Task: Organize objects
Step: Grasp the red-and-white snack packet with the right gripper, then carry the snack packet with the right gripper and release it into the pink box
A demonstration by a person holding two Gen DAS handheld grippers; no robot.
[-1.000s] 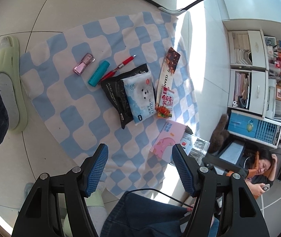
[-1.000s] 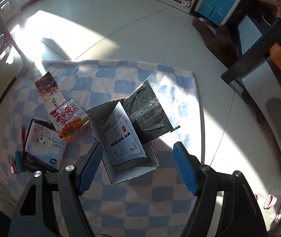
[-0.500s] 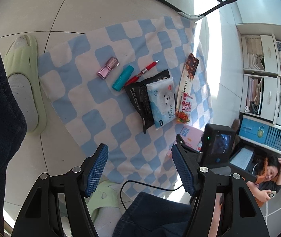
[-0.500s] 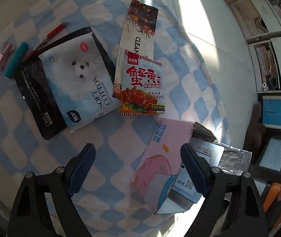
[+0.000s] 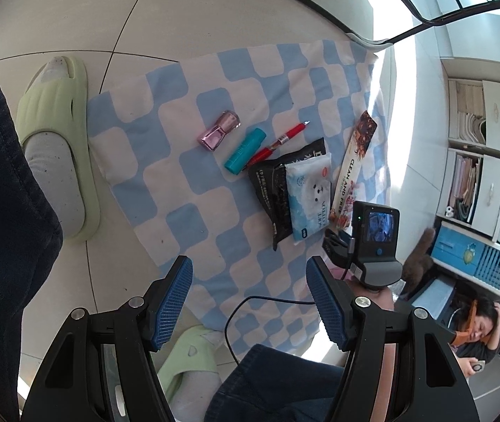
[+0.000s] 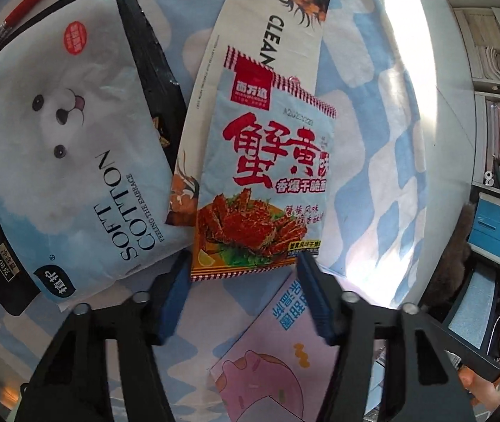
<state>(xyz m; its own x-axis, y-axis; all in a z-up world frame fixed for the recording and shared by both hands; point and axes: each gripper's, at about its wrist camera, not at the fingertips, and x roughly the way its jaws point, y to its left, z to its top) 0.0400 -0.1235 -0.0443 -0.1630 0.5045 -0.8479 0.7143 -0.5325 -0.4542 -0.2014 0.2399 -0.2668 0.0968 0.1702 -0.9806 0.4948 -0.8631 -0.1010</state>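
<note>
Right claw (image 6: pixel 244 279) gapes astride the snack packet's (image 6: pixel 265 183) near edge (left claw (image 5: pixel 250 302) also spread, high above the cloth (image 5: pixel 165 133)).

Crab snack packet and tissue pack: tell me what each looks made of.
Crab snack packet: thin printed plastic film, probably; crimped zigzag top edge, slight sheen. Tissue pack: soft plastic wrap, likely; it wrinkles and puffs over its contents, matte print. The open right gripper straddles the packet's bottom edge.

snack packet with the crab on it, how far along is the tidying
Nothing looks put away yet. The right gripper is open, its fingers straddling the crab snack packet's near edge. Left gripper hangs open, empty. Tissue pack, pen, teal tube and pink bottle lie on the cloth.
</note>
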